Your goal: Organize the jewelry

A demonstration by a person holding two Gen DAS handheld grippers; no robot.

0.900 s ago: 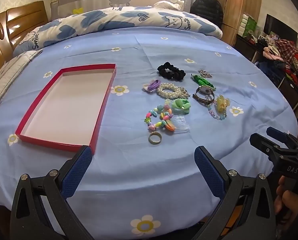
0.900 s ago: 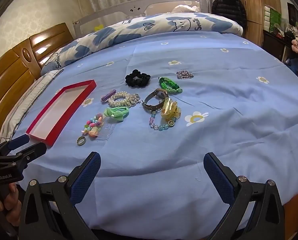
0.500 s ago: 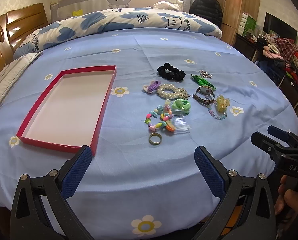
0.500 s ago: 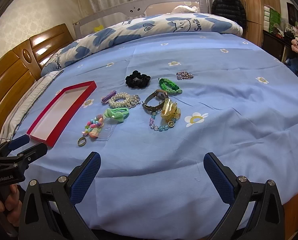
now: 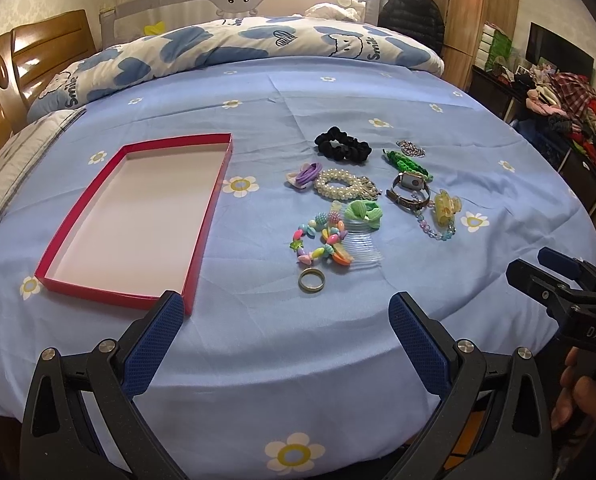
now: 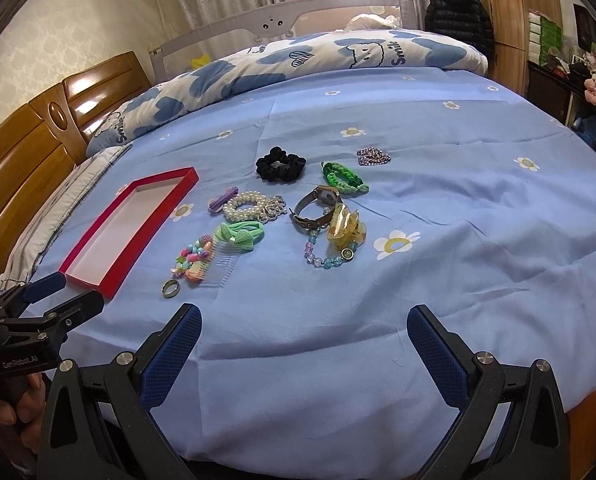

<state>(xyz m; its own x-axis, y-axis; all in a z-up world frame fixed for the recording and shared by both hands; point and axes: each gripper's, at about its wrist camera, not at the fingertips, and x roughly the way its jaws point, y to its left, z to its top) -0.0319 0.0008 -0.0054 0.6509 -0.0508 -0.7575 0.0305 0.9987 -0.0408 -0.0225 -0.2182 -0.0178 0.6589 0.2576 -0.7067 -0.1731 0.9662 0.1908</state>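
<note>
A shallow red box (image 5: 202, 220) with a pale inside lies flat on the blue flowered bed sheet (image 5: 298, 92), toward the bed's left side and near its front edge. Nothing is in it; its whole floor shows bare.

All the jewelry lies loose on the sheet to the right of the box, near the middle of the bed. Closest to the front edge is a metal ring (image 5: 311, 281). Just behind it sit a multicoloured bead bracelet (image 5: 317, 245) and a clear hair comb (image 5: 363, 248), with a green bow hair tie (image 5: 363, 213) on the comb's far end. Further back are a pearl bracelet (image 5: 343, 185) with a purple hair clip (image 5: 303, 173) touching its left side, and a black scrunchie (image 5: 341, 148) behind them. To the right lie a wristwatch (image 5: 409, 189), a green braided bracelet (image 5: 407, 163), a small silver chain (image 5: 410, 148), a yellow claw clip (image 5: 446, 205) and a pale blue bead bracelet (image 5: 435, 232).

The left tongs (image 5: 284, 334) are spread wide over the front edge, holding nothing. The right tongs (image 6: 303, 342) are likewise spread wide and hold nothing. A folded cloud-print quilt (image 5: 258, 48) lies along the far edge.
</note>
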